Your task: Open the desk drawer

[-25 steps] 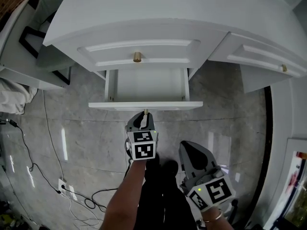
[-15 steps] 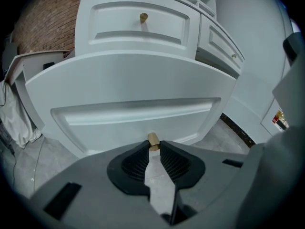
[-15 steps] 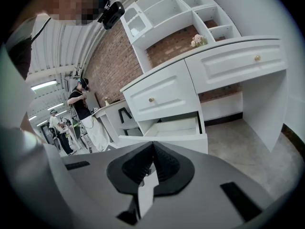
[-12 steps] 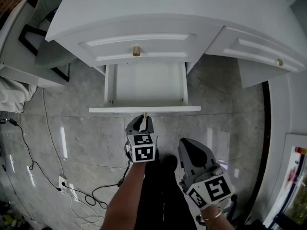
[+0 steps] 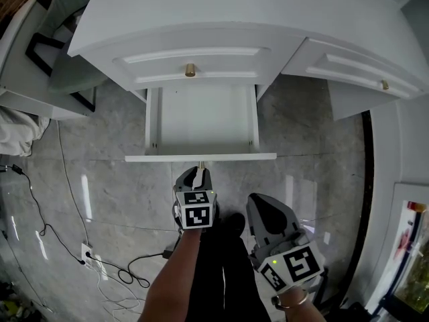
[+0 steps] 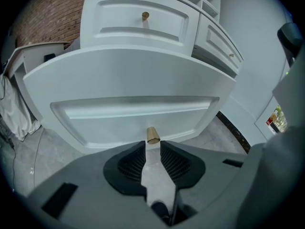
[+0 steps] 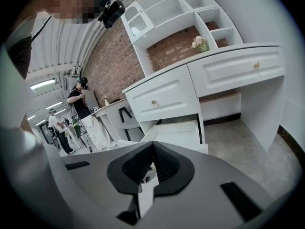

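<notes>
Where the left gripper (image 6: 152, 146) points down at the drawer front, its two dark ribbed pads (image 6: 131, 162) stand a little apart. They pinch the small cone-shaped brass knob (image 6: 152, 135) between their ends, so this gripper is clamped on the knob. The knob sits in the middle of the panelled front of the white wooden lower desk drawer (image 5: 167, 157). That drawer is pulled well out from under the white painted desk (image 5: 234, 12), and in the head view its white inner floor shows between its two side walls. Just above it, the white upper drawer (image 5: 221, 62) lies flush with the desk and carries a second brass knob (image 5: 190, 69). To the right, another shut white drawer (image 5: 348, 69) has a small brass knob of its own (image 5: 385, 84).

A bare forearm (image 5: 175, 274) reaches from the bottom of the head view to the left gripper. The right gripper (image 5: 260, 203) hangs just beside the left one and nearer the person, apart from the desk. Its pads meet at their tips with nothing between them.

Under everything lies a glossy grey stone floor (image 5: 100, 180), with thin black and white cables (image 5: 40, 220) trailing across it at the left. In the right gripper view a red brick wall (image 7: 114, 56) and white open shelves (image 7: 176, 8) rise behind the desk, and two people (image 7: 78, 99) stand far off at the left
</notes>
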`<act>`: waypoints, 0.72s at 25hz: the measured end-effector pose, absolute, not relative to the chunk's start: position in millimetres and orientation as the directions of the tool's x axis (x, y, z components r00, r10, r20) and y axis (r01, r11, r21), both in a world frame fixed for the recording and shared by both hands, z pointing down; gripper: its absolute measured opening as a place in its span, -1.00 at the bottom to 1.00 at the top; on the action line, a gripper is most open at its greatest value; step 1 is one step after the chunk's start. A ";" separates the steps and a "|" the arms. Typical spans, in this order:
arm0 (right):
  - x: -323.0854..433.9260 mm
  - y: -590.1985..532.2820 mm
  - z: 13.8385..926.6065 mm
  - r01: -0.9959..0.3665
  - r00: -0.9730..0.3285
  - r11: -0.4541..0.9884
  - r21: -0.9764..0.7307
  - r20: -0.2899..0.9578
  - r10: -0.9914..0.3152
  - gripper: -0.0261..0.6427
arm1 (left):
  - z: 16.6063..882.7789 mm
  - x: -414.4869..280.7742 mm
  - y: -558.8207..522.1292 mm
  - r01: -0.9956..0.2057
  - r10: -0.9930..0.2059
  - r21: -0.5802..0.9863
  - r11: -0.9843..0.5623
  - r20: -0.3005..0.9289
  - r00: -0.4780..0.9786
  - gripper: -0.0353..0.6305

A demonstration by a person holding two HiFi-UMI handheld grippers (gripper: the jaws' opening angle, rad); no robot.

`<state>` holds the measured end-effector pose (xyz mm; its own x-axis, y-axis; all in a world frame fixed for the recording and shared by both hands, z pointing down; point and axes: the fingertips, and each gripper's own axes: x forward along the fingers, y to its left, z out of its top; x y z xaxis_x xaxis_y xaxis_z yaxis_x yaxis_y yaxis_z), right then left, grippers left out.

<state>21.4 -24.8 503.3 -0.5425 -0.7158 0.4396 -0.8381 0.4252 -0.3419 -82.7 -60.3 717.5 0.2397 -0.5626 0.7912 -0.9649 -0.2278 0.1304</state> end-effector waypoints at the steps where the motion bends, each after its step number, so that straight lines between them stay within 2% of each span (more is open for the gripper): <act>1: 20.5 -24.2 502.0 -0.837 -0.544 0.426 -0.343 0.440 -0.715 -0.91 | 719.4 -84.1 -55.9 -0.965 -0.557 0.132 -0.228 0.795 0.241 -0.65; 9: 18.2 -23.7 487.9 -0.829 -0.557 0.439 -0.346 0.433 -0.709 -0.91 | 688.1 -105.6 -30.0 -0.978 -0.569 0.099 -0.185 0.800 0.189 -0.67; 18: 19.6 -23.8 461.3 -0.827 -0.558 0.443 -0.345 0.417 -0.717 -0.91 | 616.9 -112.2 -15.3 -0.975 -0.646 0.119 -0.189 0.733 0.214 -0.76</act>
<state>19.6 -23.8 461.3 -0.5582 -0.7175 0.4167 -0.8273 0.4434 -0.3448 -112.2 -15.3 616.9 0.2141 -0.6461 0.7326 -0.9749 -0.1887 0.1186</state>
